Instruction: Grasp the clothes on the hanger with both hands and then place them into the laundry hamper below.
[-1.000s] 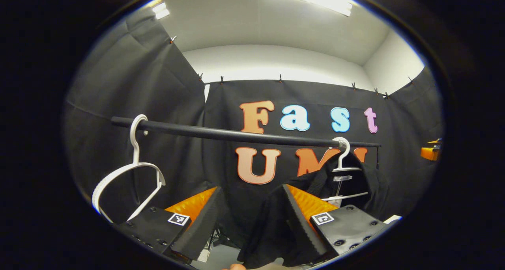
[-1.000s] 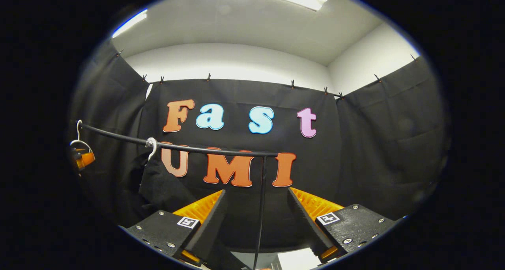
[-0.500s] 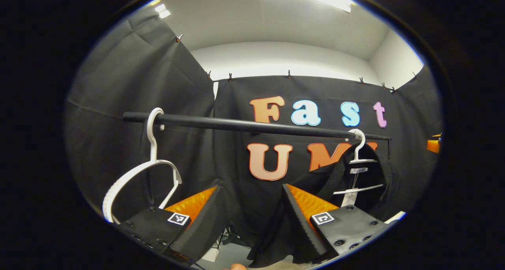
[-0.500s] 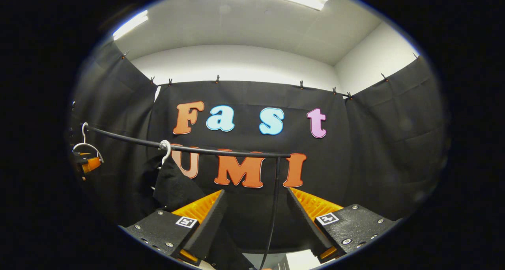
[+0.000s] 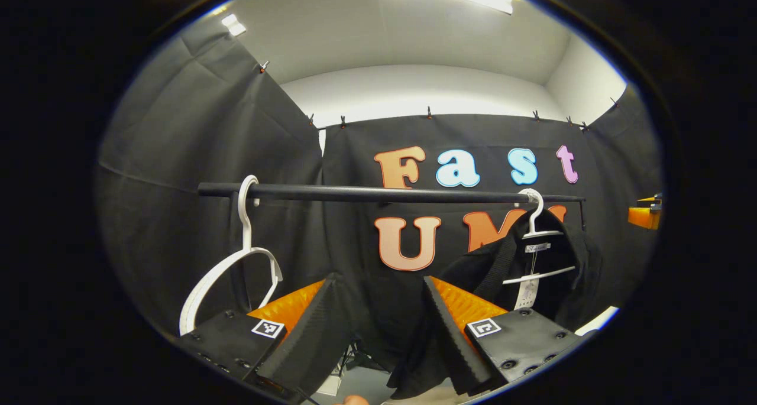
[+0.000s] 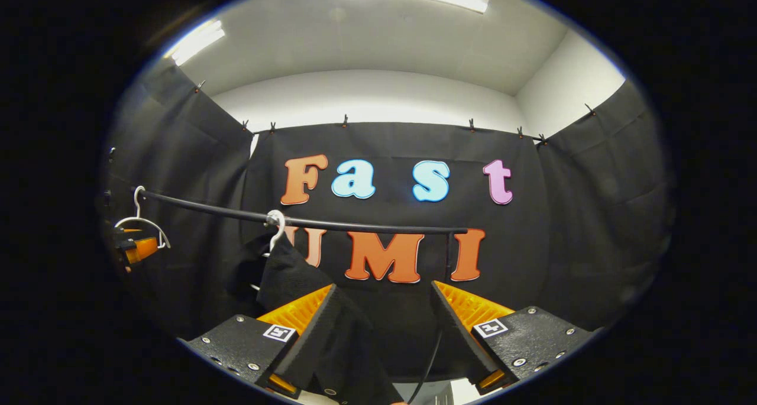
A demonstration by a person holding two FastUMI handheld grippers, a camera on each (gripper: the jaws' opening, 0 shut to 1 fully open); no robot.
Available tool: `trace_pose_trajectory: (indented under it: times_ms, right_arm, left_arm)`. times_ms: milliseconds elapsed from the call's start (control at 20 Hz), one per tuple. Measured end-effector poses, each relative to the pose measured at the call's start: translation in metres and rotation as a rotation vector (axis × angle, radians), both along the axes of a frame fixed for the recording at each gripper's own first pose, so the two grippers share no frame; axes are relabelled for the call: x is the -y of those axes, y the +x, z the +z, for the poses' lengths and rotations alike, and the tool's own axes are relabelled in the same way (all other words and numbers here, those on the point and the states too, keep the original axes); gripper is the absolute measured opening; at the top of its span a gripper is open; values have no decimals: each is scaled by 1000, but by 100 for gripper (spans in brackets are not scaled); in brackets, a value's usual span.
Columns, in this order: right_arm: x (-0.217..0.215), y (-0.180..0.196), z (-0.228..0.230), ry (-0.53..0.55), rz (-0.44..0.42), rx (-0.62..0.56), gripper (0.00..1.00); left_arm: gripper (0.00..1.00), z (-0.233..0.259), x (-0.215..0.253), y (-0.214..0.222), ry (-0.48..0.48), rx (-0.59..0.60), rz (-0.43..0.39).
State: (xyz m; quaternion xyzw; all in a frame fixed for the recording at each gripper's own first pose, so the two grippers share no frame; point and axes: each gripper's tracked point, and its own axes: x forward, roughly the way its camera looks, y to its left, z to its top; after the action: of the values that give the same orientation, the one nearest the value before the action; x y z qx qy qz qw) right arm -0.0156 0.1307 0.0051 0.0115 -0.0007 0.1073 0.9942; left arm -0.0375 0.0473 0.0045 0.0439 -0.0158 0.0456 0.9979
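Observation:
A black garment hangs on a white hanger at the right end of a black rail. My left gripper is open below the rail, left of the garment, which drops behind its right finger. In the right gripper view the same garment hangs from the hanger's hook and falls down past my right gripper's left finger. My right gripper is open with nothing pressed between its fingers; whether it touches the cloth I cannot tell.
An empty white hanger hangs at the rail's left end. The rail's upright post stands at its right end. The other gripper shows far right in the left gripper view. A white edge lies low on the right.
In the right gripper view the rail and garment have slid right and nearer, so the cloth now lies between the fingers' line. In the left gripper view both hangers shifted right and the rail levelled.

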Motion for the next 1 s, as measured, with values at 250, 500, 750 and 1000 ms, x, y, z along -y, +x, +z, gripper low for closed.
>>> trace_pose_trajectory:
  times_ms: [250, 500, 750, 1000]
  right_arm:
    - [-45, -7, -18, 20, 58, -11, 94]
    - [-72, -2, -70, -27, 26, -44, 94]
    - [-98, 6, -115, -64, -22, -38, 94]
    - [-129, 8, -141, -83, -33, 12, 93]
  left_arm:
    - [100, -13, 10, -4, 6, -19, -48]
    - [93, -28, 14, -2, -9, -38, -78]
    - [96, -38, 6, 1, -11, -38, -66]
    - [96, -58, 3, 6, -21, -66, -59]
